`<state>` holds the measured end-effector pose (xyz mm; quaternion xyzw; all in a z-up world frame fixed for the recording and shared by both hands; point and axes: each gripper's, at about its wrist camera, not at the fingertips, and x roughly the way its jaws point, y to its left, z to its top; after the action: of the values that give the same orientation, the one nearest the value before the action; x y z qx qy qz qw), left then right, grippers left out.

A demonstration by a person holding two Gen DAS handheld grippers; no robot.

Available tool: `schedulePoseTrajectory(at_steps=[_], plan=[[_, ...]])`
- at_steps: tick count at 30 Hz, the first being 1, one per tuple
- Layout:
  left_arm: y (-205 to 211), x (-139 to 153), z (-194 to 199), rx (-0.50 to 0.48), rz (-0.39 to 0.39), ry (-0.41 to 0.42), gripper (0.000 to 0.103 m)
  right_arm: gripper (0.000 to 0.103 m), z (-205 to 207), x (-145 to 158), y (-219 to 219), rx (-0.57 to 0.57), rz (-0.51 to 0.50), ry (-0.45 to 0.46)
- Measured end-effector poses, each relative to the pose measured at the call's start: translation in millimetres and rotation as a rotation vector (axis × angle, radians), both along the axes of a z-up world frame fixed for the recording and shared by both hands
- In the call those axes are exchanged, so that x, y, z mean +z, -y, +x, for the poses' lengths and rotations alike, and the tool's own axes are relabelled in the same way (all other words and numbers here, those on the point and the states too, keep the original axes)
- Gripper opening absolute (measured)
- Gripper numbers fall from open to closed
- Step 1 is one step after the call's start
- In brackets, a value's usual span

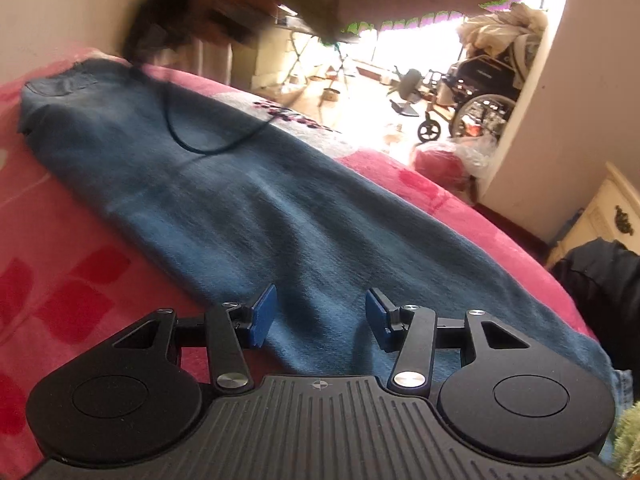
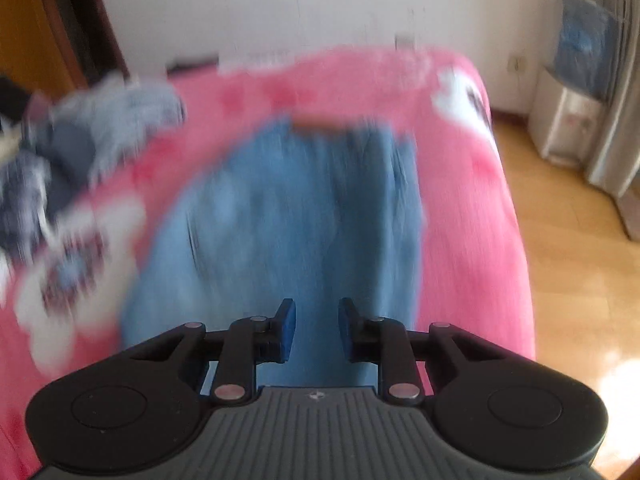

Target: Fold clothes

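Garment: blue jeans, lying lengthwise on the pink bedspread; legs appear laid one over the other in a long narrow strip, waistband and a pocket at the far end in the left wrist view.
Look of the denim: mid-blue, faded patches, fairly flat, soft creases; a dark cord loops across the upper part.
Left gripper: fingers spread, low over the hem end, nothing between the pads.
Right gripper: fingers apart with a narrower gap, above the jeans; denim shows through the gap, but I cannot tell if it touches. View heavily blurred.
Step in hand: judged, both tools sit over the jeans with no cloth pinched. This fits either reaching in for a cross fold or letting go after laying the legs together.
Next move calls for: any grip needs both layers caught at the edge, cord kept clear.
Nearby: a heap of other clothes at the bed's side.
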<state>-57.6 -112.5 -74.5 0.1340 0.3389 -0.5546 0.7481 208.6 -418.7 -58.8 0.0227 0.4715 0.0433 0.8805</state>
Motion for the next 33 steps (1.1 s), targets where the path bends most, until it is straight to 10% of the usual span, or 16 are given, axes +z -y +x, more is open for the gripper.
schedulePoseTrajectory(at_steps=[6, 21, 26, 33], plan=[[2, 4, -1, 0.025, 0.017, 0.013, 0.050, 0.019, -59, 15, 17, -0.105, -0.098, 0.074], [7, 6, 0, 0.051, 0.044, 0.009, 0.050, 0.024, -27, -7, 25, -0.204, 0.110, 0.085], [9, 6, 1, 0.052, 0.038, 0.014, 0.050, 0.002, -29, -4, 21, -0.193, 0.078, 0.131], [10, 4, -2, 0.042, 0.039, 0.034, 0.050, 0.001, -34, -7, 18, -0.215, 0.033, 0.179]])
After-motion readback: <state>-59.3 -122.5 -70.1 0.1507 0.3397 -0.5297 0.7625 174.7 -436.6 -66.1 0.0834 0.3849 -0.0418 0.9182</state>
